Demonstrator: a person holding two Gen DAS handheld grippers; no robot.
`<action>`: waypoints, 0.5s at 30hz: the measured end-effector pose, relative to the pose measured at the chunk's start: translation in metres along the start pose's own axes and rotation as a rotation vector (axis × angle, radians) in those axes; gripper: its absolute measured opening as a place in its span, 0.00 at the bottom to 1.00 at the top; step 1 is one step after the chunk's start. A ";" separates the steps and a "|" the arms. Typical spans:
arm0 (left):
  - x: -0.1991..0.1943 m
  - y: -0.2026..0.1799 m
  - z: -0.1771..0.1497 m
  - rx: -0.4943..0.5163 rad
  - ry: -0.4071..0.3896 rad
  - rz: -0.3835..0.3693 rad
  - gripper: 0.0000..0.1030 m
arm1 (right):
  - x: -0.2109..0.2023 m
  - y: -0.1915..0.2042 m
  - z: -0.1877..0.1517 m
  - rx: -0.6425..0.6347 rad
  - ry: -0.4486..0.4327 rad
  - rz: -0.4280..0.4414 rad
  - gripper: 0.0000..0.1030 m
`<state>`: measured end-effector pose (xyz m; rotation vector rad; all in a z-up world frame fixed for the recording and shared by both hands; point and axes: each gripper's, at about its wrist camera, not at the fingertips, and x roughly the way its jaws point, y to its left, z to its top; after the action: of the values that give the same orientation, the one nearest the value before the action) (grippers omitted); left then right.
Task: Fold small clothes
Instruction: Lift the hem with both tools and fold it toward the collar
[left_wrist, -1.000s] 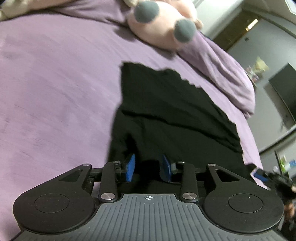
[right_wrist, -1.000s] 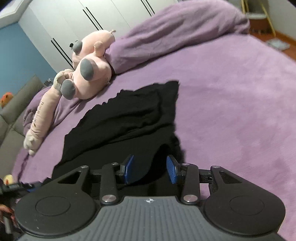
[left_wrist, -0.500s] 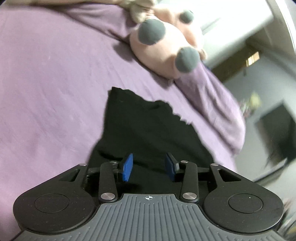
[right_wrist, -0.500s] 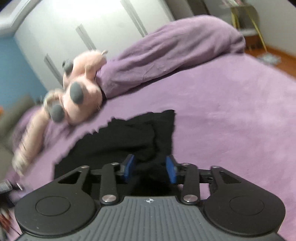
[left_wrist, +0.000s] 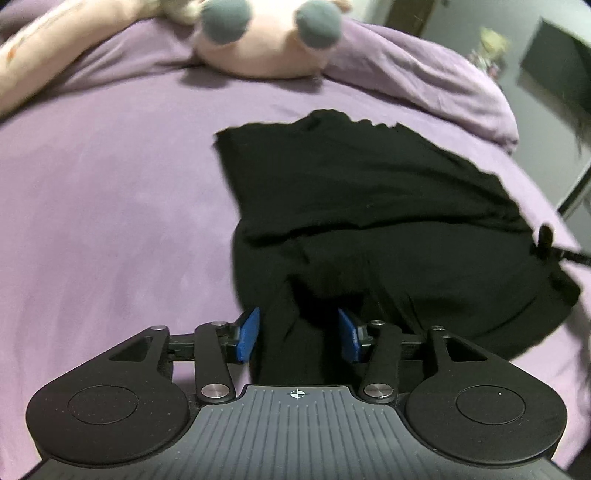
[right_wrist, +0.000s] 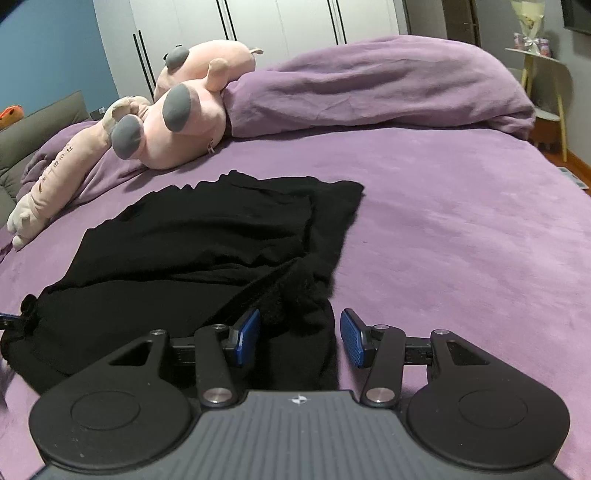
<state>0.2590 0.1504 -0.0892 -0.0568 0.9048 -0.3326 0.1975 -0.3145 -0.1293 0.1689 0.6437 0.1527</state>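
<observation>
Now soft black garment (left_wrist: 369, 206) rumpled on plush purple bedspread (left_wrist: 110, 221); both grippers' jaws just opening, cloth between.

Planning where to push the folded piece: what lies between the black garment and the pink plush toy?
Only bare purple bedspread; the right wrist view shows it between the black garment and the pink plush toy.

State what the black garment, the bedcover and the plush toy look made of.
Black garment: soft matte knit, probably; fuzzy edges, limp folds.
Bedcover: purple velvety fleece, seemingly; brushed nap marks.
Plush toy: pink short-pile plush with grey fabric patches.
</observation>
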 end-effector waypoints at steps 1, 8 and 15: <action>0.006 -0.005 0.004 0.034 -0.015 0.010 0.51 | 0.004 0.001 0.001 0.002 -0.005 0.003 0.46; 0.015 -0.009 0.008 0.056 -0.057 -0.008 0.24 | 0.014 0.007 0.003 -0.020 0.008 0.006 0.11; -0.014 0.005 0.000 -0.014 -0.133 0.011 0.12 | -0.010 0.008 0.013 0.020 -0.070 -0.006 0.04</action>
<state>0.2527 0.1599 -0.0792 -0.0855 0.7753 -0.3084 0.1967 -0.3099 -0.1113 0.1909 0.5762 0.1336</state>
